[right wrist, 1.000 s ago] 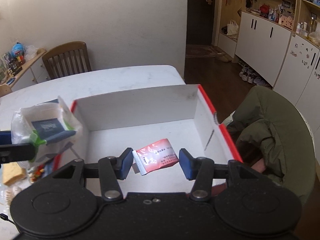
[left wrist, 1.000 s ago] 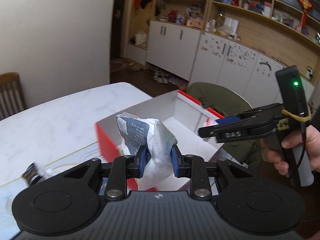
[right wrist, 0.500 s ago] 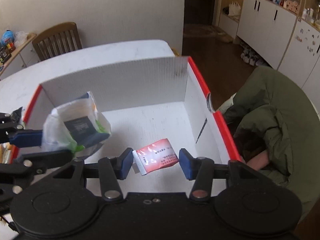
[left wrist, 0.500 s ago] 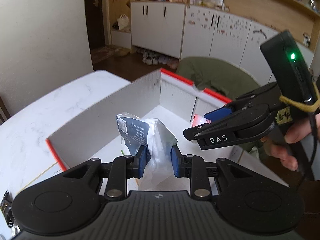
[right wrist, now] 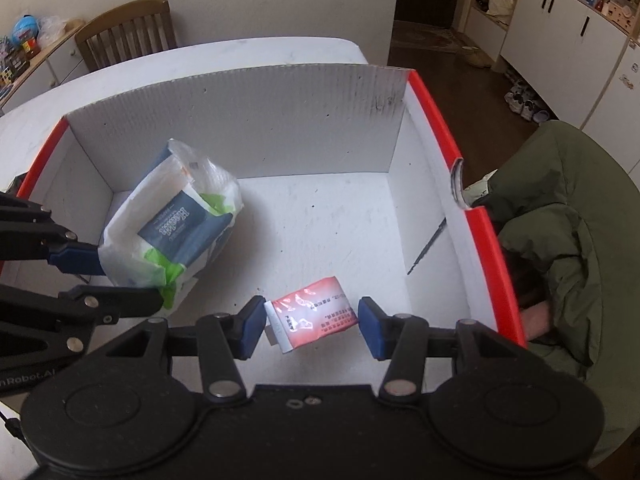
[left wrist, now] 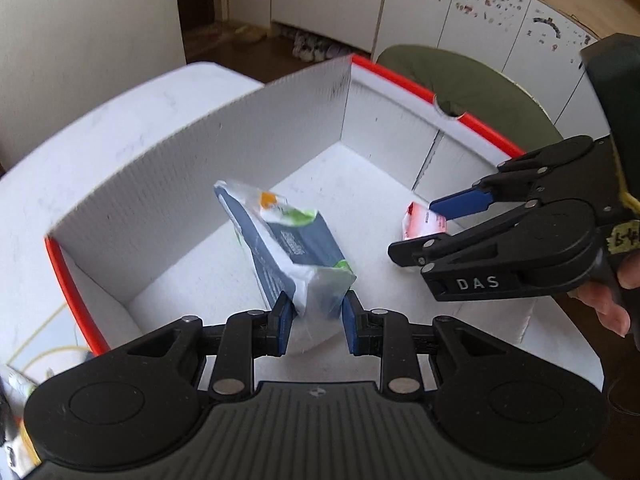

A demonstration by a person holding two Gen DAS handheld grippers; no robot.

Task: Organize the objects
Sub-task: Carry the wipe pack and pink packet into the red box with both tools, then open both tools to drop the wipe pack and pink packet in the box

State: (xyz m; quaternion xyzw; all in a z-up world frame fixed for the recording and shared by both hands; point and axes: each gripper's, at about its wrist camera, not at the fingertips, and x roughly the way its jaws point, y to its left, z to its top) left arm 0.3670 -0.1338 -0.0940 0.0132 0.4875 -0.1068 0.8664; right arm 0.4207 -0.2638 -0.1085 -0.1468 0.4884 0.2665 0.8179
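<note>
A white box with red rims (left wrist: pixel 192 168) (right wrist: pixel 436 120) stands on the white table. My left gripper (left wrist: pixel 315 322) (right wrist: pixel 120 280) is shut on the tail of a blue, white and green tissue pack (left wrist: pixel 288 244) (right wrist: pixel 176 220) and holds it tilted inside the box, just above the floor. A red and white packet (right wrist: pixel 312 312) (left wrist: pixel 422 224) lies on the box floor. My right gripper (right wrist: pixel 312 326) (left wrist: pixel 440 224) hangs open over the packet, its jaws wide on either side and apart from it.
A green jacket (right wrist: pixel 568 232) drapes a chair to the right of the box. A wooden chair (right wrist: pixel 128 32) stands at the far side of the table. Small items (left wrist: pixel 16 384) lie on the table left of the box. White cabinets (left wrist: pixel 440 20) line the back wall.
My left gripper has carried the tissue pack from outside the left wall over the rim and down into the box, tilting it forward. My right gripper stays open over the red packet.
</note>
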